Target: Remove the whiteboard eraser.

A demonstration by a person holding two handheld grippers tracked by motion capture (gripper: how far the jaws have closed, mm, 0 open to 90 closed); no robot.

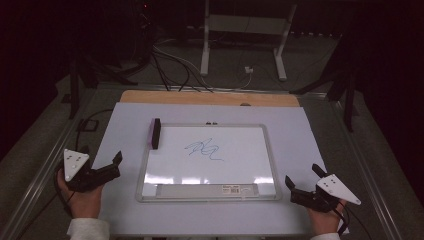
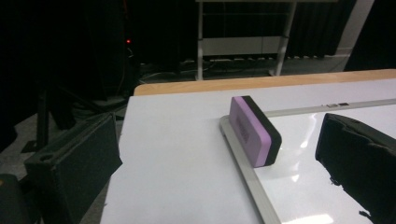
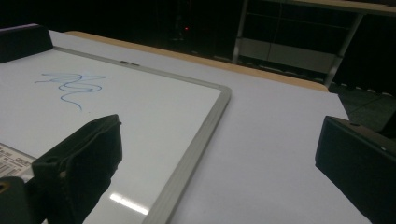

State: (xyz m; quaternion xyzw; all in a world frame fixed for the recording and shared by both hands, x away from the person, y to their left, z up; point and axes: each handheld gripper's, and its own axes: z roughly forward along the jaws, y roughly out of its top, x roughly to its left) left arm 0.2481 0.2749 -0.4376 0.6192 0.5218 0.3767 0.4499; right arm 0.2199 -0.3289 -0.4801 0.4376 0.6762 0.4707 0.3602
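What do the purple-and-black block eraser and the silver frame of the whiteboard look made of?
Purple-and-black block eraser: probably matte foam body with a dark felt-like layer; no shine. Silver frame: smooth, pale grey with a soft sheen, likely aluminium, possibly plastic.

I see the eraser [image 1: 156, 133] as a small rectangular block, purple on one broad face and black on the other, standing on its long edge rather than lying flat. It sits at the left edge of the whiteboard [image 1: 210, 190], toward the far corner, resting on the board's surface right against the grey frame. The whiteboard lies flat on the table, white with a thin metal rim and a labelled strip along its near edge. A blue scribble [image 1: 204, 149] marks its upper middle, well apart from the eraser, unwiped.
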